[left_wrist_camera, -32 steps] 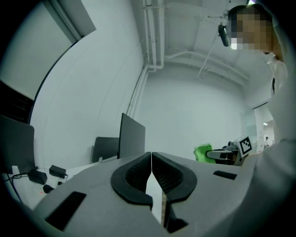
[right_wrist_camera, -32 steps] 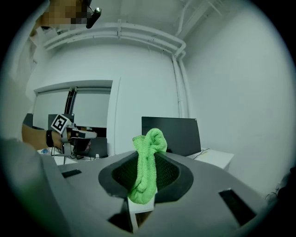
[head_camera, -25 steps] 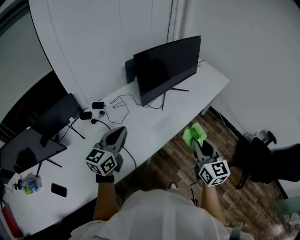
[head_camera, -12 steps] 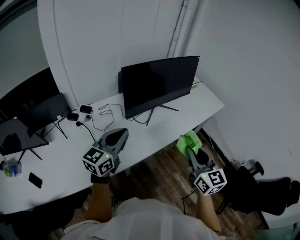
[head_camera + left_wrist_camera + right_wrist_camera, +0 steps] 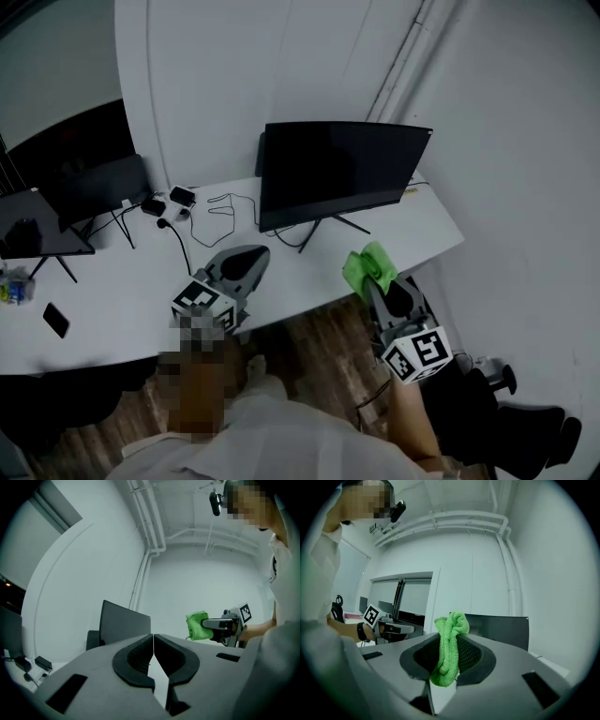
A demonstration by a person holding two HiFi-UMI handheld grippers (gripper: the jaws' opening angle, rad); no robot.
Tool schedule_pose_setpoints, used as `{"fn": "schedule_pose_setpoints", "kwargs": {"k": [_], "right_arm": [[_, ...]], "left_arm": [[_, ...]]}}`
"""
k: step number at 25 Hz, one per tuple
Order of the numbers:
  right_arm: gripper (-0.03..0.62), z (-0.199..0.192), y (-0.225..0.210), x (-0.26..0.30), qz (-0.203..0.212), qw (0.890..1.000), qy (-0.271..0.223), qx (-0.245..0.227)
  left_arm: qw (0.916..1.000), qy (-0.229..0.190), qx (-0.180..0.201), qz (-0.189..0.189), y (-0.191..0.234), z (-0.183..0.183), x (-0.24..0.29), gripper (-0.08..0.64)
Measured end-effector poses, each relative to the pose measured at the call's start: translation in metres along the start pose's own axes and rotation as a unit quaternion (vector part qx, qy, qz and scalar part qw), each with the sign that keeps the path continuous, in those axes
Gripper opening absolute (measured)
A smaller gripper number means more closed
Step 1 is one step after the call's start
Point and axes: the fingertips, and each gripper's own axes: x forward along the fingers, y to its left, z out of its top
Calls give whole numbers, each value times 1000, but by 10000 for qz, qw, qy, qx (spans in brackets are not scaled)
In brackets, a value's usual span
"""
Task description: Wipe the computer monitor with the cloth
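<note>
Right gripper (image 5: 382, 289) fingers (image 5: 476, 656) clench a crumpled green terry cloth (image 5: 368, 267) at the white bench's (image 5: 122, 300) front edge, apart from the wide black computer monitor (image 5: 337, 173). Left gripper (image 5: 248, 258) fingers (image 5: 131, 658) are pressed together on nothing.

White surface (image 5: 112, 300), centre frame. Black cables (image 5: 225, 204) and adapters (image 5: 167, 201), upper middle of it. Dark phone (image 5: 55, 320), lying flat, lower left. Wooden floor (image 5: 323, 342), lower centre. Black chair (image 5: 511, 427), lower right corner. Wall pipe (image 5: 405, 56), upper right.

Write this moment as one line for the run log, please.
right gripper: shut on green cloth | left gripper: shut, empty | monitor: cloth not yet touching it
</note>
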Motion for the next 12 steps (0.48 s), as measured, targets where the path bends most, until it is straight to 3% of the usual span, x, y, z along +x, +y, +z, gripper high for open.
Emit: {"fn": "schedule_pose_setpoints", "kwargs": {"k": [7, 12], "right_arm": [[75, 3, -21, 73, 460, 9989, -85, 35], [75, 36, -40, 142, 757, 9962, -419, -122]], "left_arm": [[9992, 39, 70, 404, 53, 8, 26, 17], [9975, -13, 285, 648, 102, 30, 47, 17]]}}
